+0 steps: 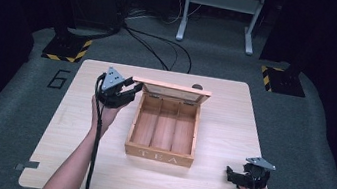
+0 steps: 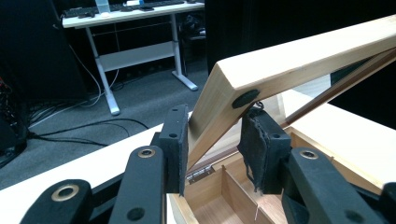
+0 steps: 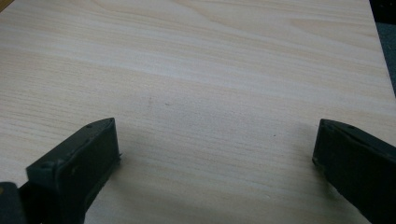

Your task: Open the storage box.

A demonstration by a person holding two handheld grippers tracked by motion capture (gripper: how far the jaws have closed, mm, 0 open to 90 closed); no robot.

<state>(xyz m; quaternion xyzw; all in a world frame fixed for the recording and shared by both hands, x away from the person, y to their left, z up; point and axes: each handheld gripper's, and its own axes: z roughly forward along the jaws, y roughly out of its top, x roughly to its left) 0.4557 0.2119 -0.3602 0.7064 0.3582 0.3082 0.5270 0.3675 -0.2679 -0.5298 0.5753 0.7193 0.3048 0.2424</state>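
Observation:
A wooden tea box (image 1: 160, 155) marked TEA stands mid-table with three bare compartments (image 2: 224, 193). Its lid (image 1: 172, 89) is raised and leans back on its hinges. My left gripper (image 1: 134, 88) is at the lid's left end, shut on the lid's edge (image 2: 299, 56). In the left gripper view one pad presses on each face of the lid's frame, near a round black bumper (image 2: 245, 98). My right gripper (image 1: 231, 177) hovers low over the table's front right corner, well apart from the box. Its jaws stand wide open (image 3: 217, 149) with only bare tabletop between them.
The light wood table (image 1: 232, 129) sits on grey carpet. A small dark round object (image 1: 197, 86) lies just behind the lid. Beyond the far edge are cables (image 1: 163, 48), a white desk frame (image 1: 219, 11) and two yellow-and-black striped stand bases (image 1: 67, 49).

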